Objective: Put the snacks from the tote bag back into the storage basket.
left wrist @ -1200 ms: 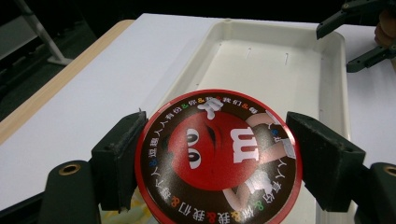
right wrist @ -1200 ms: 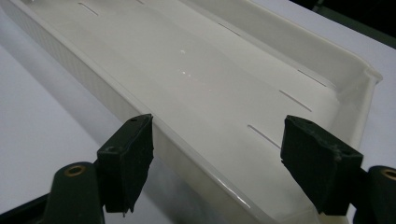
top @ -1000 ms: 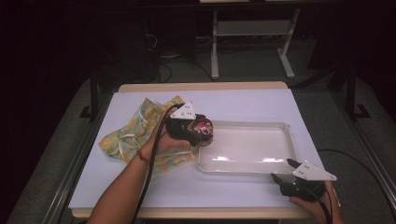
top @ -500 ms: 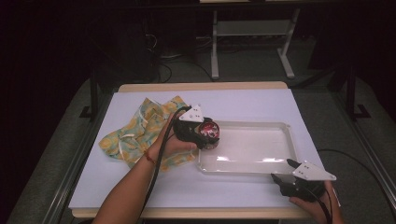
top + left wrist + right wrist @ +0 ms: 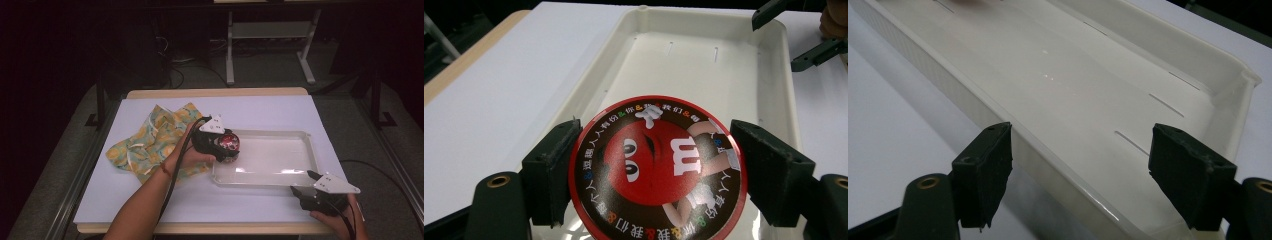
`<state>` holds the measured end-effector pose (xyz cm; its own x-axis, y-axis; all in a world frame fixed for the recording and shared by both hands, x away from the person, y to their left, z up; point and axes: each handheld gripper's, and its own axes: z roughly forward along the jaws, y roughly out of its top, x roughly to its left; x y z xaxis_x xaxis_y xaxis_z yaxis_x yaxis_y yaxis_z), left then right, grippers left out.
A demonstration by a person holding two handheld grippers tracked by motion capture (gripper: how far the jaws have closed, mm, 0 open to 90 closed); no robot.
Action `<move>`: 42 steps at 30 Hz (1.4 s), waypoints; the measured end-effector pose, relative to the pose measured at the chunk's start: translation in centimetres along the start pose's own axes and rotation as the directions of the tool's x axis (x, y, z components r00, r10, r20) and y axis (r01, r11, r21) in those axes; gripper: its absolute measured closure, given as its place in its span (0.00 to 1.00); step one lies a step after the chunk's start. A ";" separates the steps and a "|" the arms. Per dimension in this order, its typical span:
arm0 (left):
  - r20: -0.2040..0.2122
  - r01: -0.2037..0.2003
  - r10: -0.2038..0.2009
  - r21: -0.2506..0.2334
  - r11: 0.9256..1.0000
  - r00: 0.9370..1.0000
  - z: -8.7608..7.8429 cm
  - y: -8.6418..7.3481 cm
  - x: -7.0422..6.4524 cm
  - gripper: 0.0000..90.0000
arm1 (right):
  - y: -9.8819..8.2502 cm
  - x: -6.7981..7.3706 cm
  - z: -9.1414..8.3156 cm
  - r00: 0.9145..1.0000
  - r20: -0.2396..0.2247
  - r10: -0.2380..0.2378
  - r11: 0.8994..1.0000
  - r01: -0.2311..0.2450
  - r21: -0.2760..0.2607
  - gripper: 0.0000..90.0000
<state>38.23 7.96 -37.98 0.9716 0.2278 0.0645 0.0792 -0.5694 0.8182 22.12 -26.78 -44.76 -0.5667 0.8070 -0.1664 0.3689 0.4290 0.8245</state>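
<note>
A round red and black candy tin [image 5: 658,167] with a cartoon face on its lid sits between the jaws of my left gripper [image 5: 651,172], which is shut on it. In the high view the left gripper [image 5: 223,146] holds the tin [image 5: 230,142] over the left end of the white plastic tray [image 5: 300,172]. My right gripper [image 5: 303,184] rests near the tray's front right corner, open, with nothing between its jaws. The right gripper view has its black pads [image 5: 985,167] wide apart on either side of the tray's near rim [image 5: 1048,155].
A crumpled yellow and green patterned cloth [image 5: 152,137] lies on the white table cover [image 5: 260,110] left of the tray. The tray's inside [image 5: 689,65] is bare. Dark floor and a metal stand [image 5: 270,45] lie beyond the table's far edge.
My left gripper has carried the tin to the right and slightly down, from beside the cloth to over the tray's left end. The right gripper has stayed put.
</note>
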 end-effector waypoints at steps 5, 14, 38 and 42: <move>0.010 0.005 -0.005 0.010 1.000 1.000 0.6 -0.2 0.0 0.26 | 0.0 0.0 0.0 1.000 0.000 -0.001 1.000 0.001 0.000 0.28; 0.007 0.004 -0.005 0.034 0.999 1.000 1.1 -0.4 0.0 0.26 | 0.0 0.0 0.0 1.000 -0.003 0.000 1.000 0.000 0.000 0.28; 0.006 0.029 -0.029 0.073 0.997 1.000 2.8 -1.0 0.6 0.26 | 0.0 0.1 0.0 1.000 -0.005 -0.002 1.000 0.002 0.005 0.28; 0.006 0.045 -0.045 0.084 0.995 0.999 2.9 -1.4 0.9 0.25 | 0.0 0.1 0.0 1.000 -0.007 0.000 1.000 0.000 0.007 0.28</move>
<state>39.61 6.63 -40.70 0.9683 0.2485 0.0239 0.1409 -0.6230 0.7695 22.12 -26.72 -44.81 -0.5716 0.8042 -0.1627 0.3742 0.4320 0.8206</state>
